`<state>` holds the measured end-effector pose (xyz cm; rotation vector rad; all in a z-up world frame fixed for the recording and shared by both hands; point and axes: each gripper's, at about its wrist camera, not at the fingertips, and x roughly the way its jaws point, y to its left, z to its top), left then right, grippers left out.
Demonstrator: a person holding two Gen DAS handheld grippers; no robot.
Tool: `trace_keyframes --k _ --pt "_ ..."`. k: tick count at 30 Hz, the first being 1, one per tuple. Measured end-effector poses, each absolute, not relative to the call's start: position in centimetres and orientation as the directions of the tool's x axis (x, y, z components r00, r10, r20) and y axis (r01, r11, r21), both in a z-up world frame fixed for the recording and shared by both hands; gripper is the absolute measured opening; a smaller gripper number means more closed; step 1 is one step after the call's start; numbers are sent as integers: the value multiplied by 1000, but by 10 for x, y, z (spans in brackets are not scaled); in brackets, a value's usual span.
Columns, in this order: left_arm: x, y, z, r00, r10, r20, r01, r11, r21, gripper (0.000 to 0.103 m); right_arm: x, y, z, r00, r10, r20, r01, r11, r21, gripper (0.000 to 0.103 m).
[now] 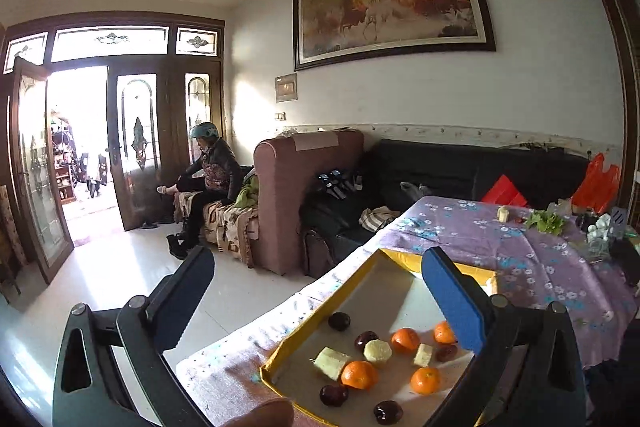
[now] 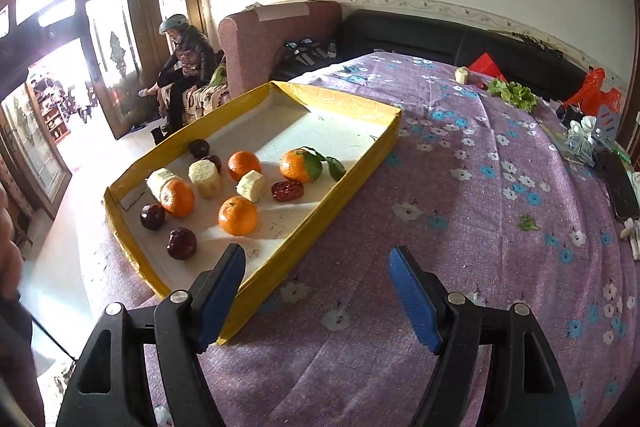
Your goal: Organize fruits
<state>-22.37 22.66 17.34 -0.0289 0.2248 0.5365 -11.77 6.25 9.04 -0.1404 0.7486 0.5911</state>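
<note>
Floral purple tablecloth [image 2: 460,227] bears yellow tray [image 2: 348,187], lettuce [image 2: 514,94], perhaps a phone [image 2: 622,187]

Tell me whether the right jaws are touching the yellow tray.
Cannot tell. In the right wrist view one finger of the right gripper overlaps the yellow tray rim; no gap shows.

Your shallow yellow-rimmed cardboard tray [image 2: 352,187] holds four round orange tangerines [image 2: 238,215], one leafy at its far side, pale peeled sugarcane chunks [image 2: 205,177] and dark red jujubes [image 2: 182,243], all loose, apart.
</note>
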Motion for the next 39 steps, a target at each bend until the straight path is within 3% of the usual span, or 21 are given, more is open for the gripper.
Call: trace_keyframes --k 5,10,15,39 --pt "-217 213 162 828 477 -294 -471 877 97 103 -129 65 92 571 477 -669 -572 815 93 82" --pt "-204 216 138 807 418 -418 -436 898 57 103 -141 66 93 574 478 -664 -581 810 81 85" --pt "-202 220 126 770 420 -481 -449 892 60 103 -146 68 93 574 474 -668 -585 808 70 87" --pt "-199 238 99 709 372 -600 -455 890 14 103 -148 87 82 568 411 -713 -580 815 7 94"
